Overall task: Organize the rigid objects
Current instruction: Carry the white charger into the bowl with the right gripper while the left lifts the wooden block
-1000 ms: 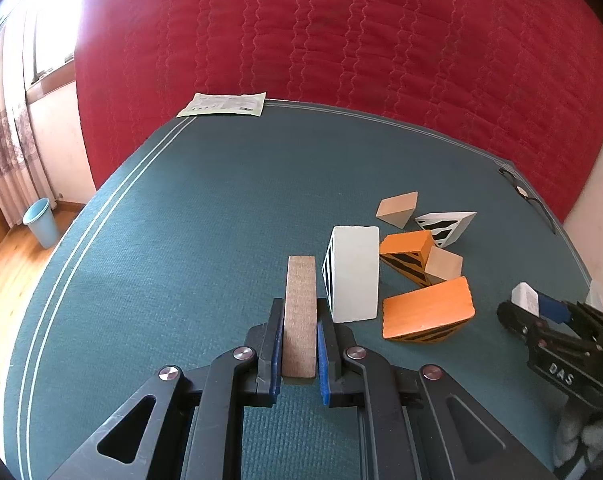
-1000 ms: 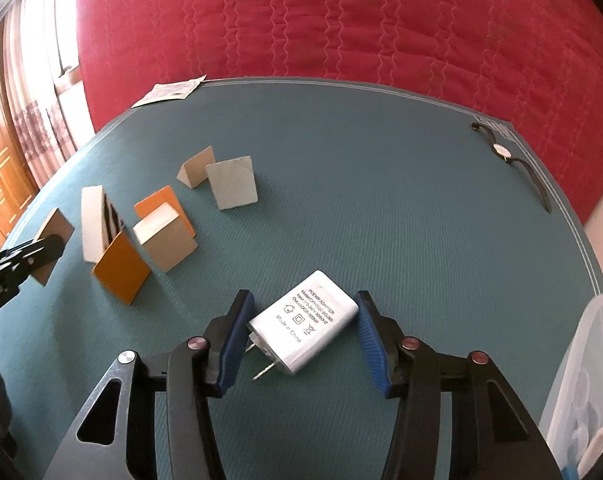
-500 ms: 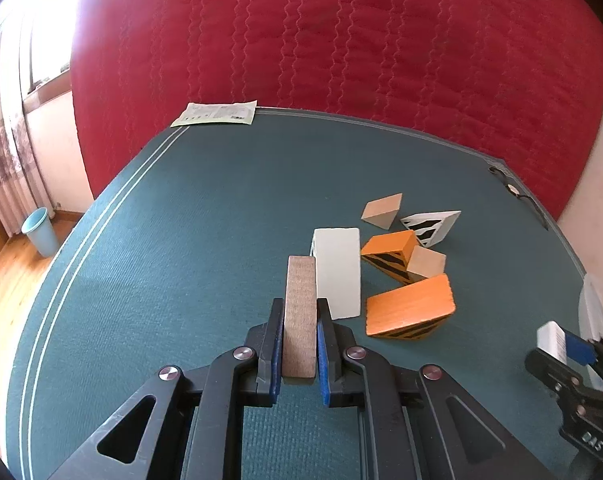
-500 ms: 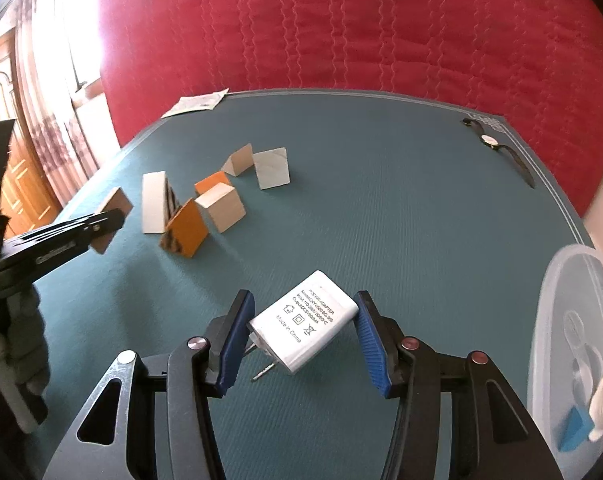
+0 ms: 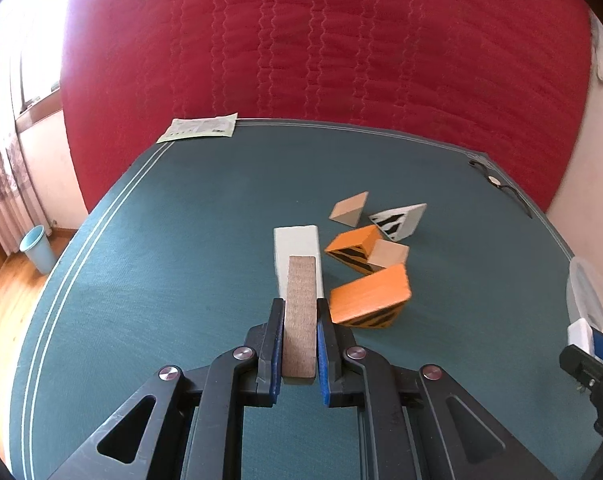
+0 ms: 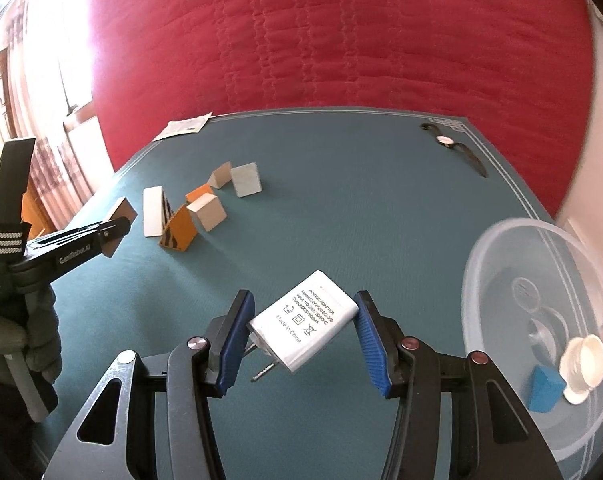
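My left gripper (image 5: 299, 312) is shut on a flat brown wooden block (image 5: 300, 312) and holds it above the green table; it also shows in the right wrist view (image 6: 117, 226). My right gripper (image 6: 303, 322) is shut on a white power adapter (image 6: 304, 326), held tilted with its prongs pointing down left. In the left wrist view it shows at the right edge (image 5: 589, 344). A clear plastic bowl (image 6: 501, 248) at the right holds a blue block (image 6: 544, 388) and a white piece (image 6: 583, 362).
Several wooden blocks lie in a cluster mid-table: a white slab (image 5: 297, 242), orange striped blocks (image 5: 371, 294), a tan wedge (image 5: 351, 210). A wristwatch (image 6: 453, 146) lies far right, a paper (image 5: 199, 128) far left. A red quilted wall stands behind the table.
Both grippers have lifted and drawn back with their loads. The right gripper has swung right, so the clear bowl now fills more of its view.
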Demonstrator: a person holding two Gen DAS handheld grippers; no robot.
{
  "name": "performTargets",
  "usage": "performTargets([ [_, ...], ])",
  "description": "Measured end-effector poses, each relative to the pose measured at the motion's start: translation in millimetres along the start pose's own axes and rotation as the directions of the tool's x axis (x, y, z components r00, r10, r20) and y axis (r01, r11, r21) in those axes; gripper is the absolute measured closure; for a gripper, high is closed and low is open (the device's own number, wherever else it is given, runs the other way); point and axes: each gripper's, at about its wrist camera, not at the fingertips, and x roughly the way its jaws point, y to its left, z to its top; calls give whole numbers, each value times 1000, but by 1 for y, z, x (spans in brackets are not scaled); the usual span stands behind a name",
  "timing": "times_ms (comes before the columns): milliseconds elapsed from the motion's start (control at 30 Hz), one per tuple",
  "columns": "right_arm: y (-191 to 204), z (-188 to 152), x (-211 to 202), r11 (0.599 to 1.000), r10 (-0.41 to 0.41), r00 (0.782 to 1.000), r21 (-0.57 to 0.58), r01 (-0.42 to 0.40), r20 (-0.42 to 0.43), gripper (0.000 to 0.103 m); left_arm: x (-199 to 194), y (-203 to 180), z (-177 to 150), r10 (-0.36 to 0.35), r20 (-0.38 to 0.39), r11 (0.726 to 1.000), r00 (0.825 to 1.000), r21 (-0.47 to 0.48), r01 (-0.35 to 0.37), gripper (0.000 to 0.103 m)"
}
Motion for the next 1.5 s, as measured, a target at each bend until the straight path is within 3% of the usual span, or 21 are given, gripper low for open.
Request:
performTargets([
  [533,-61,-14,-32,987,-106,994,127,101,33,51,-9,-33,-10,-45,-18,998,999,45,46,89],
  [1000,-136,-37,-62,931,-252,967,279,233,32,51,-11,-73,-15,-102,-37,991,994,86,105,89],
  [1500,-164,-52,-63,907,-274,962,332,259,-2,50,-16,-99,-15,-137,-48,983,989,115,142,89],
])
